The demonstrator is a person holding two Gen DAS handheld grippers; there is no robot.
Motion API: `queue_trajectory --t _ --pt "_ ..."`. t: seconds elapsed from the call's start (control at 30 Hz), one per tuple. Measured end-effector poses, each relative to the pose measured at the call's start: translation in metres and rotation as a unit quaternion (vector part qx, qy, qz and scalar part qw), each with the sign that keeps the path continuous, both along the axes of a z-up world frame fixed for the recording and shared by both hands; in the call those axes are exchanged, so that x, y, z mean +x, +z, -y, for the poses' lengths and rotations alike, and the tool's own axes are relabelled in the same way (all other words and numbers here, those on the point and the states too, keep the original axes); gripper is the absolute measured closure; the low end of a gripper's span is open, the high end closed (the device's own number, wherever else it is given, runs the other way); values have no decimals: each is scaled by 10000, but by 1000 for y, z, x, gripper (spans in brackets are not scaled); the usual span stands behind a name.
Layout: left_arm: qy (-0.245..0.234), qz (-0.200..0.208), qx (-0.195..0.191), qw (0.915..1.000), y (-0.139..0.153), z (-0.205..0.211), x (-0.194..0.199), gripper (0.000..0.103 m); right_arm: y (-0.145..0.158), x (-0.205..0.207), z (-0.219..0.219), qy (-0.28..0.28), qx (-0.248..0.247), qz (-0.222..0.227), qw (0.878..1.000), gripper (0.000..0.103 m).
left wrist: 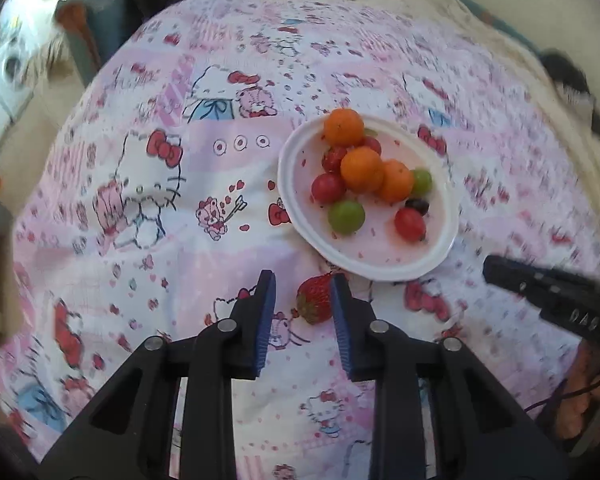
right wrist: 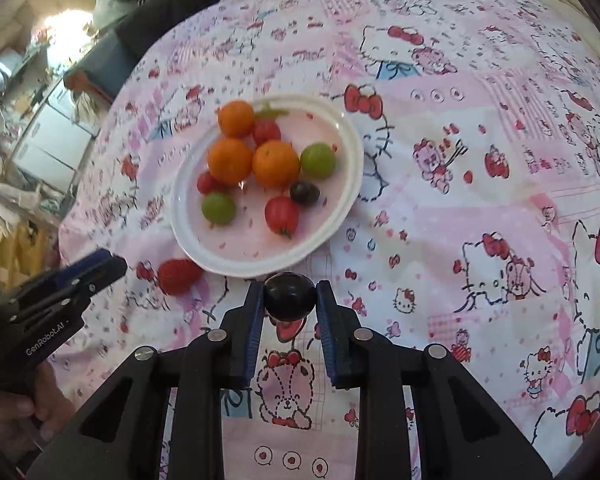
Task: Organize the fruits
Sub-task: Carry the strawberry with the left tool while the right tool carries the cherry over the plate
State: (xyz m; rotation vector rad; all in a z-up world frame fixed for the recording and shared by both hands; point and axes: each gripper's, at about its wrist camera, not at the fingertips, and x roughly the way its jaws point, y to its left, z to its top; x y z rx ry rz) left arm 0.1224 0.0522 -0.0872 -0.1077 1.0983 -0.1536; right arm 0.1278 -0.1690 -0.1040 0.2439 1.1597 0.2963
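Most fruit sits on the white plate (right wrist: 342, 208) already; right tongs (right wrist: 289, 300) are clamped on a dark grape (right wrist: 290, 296) just short of its rim, left tongs (left wrist: 303, 300) apart with a strawberry (left wrist: 314, 298) loose between them, not gripped. Likely those two remain. Worktop wears a pink cartoon-cat cloth (right wrist: 480, 184); cluttered, blurred room behind.

Right gripper (right wrist: 290, 294) tilted steeply down, pads clamped on a dark grape (right wrist: 290, 296). Left gripper (left wrist: 304, 292) also pitched down, jaws parted, empty, showing at 9 o'clock in the right view, hand (right wrist: 16, 412) behind it.
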Motion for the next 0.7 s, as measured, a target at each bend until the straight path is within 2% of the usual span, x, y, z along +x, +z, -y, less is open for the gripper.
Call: queue_trajectory --t 0.03,0.07,0.1,0.17,0.23,0.33,0.4,0.47,0.53,0.6,0.63,0.7 --pt "92 -113 -121 9998 -2 -5 2 60 1 0 1 -19 33 7 10000 76" --pt "221 -221 -234 9992 -5 -10 5 38 2 0 3 -41 88 11 10000 76" --pt "420 -247 -351 9982 -8 -17 7 33 3 0 4 -48 122 13 9999 76" --pt "644 -339 -518 9960 -16 -23 11 33 6 0 3 -59 187 34 9998 76" --pt "451 -613 -436 9961 -29 -14 17 33 7 0 1 -56 248 41 9997 76" --pt "-231 -700 274 9969 -45 16 20 33 8 0 1 -19 207 66 9998 76" --pt "-666 -707 648 9932 -57 35 22 33 6 0 4 -44 219 43 9997 76" --pt "-854 -751 908 9894 -66 42 27 33 5 1 8 -108 250 6 9996 76" --pt "-879 -769 1038 9877 -72 44 28 38 4 2 10 -137 273 -6 9995 76" --pt "-945 -677 980 9884 -69 47 26 65 5 2 11 -154 269 5 9995 76" --pt "-1048 -697 881 9881 -69 49 25 72 5 3 12 -169 277 16 9995 76" --pt "-1187 -608 1027 9857 -68 55 20 72 6 3 14 -190 305 33 9993 76"
